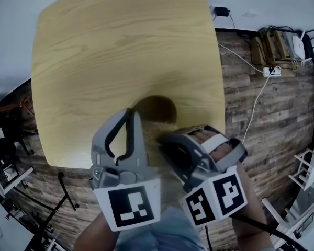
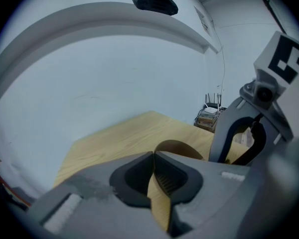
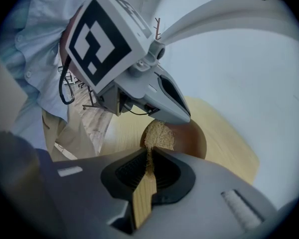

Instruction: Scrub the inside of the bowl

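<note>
right gripper clamping scrubber, left gripper pinching bowl rim

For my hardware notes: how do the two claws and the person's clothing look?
The left claw and right claw are grey plastic with black ribbed pads. Each carries a white cube with black square markers. A black cable leaves the left one. The shirt is light blue.

Head view steeply down on table, both gripper views close, low, sharing bowl.
</note>
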A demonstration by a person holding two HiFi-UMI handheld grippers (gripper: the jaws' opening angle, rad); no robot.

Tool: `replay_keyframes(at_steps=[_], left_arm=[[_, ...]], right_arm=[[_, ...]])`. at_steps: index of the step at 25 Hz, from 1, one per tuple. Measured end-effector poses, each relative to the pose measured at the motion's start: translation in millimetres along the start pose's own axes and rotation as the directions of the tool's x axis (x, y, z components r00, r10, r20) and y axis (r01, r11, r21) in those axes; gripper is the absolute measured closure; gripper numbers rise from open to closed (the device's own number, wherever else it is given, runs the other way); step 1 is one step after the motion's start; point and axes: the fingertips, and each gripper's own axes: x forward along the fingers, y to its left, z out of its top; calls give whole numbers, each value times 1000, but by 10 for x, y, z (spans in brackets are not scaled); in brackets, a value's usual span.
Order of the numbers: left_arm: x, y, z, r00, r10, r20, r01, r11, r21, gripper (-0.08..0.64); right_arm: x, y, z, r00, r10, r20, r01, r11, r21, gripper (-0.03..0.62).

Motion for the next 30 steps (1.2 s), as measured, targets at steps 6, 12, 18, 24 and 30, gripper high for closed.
replay_keyframes(at_steps=[6, 12, 18, 24, 30], left_arm=[[-15, -68, 39, 1000, 4, 11, -4, 999, 45, 528], [-42, -141, 61, 1000, 5, 4, -5, 997, 73, 528], [-51, -187, 101, 1000, 7, 16, -9, 994, 112, 528], [0, -240, 147, 1000, 3, 24, -6, 991, 132, 528], [29, -245, 181, 999, 14, 39, -20, 986, 167, 528]], right_arm=[[-61, -49, -18, 997, -70, -20, 69, 995, -65, 565], [-84, -292, -29, 949, -316, -10, 303, 918, -257, 563], [26, -397, -92, 900, -434, -37, 412, 876, -252, 563], [122, -339, -247, 918, -387, -92, 372, 917, -147, 563], [171, -245, -209, 964, -265, -30, 265, 964, -16, 563]])
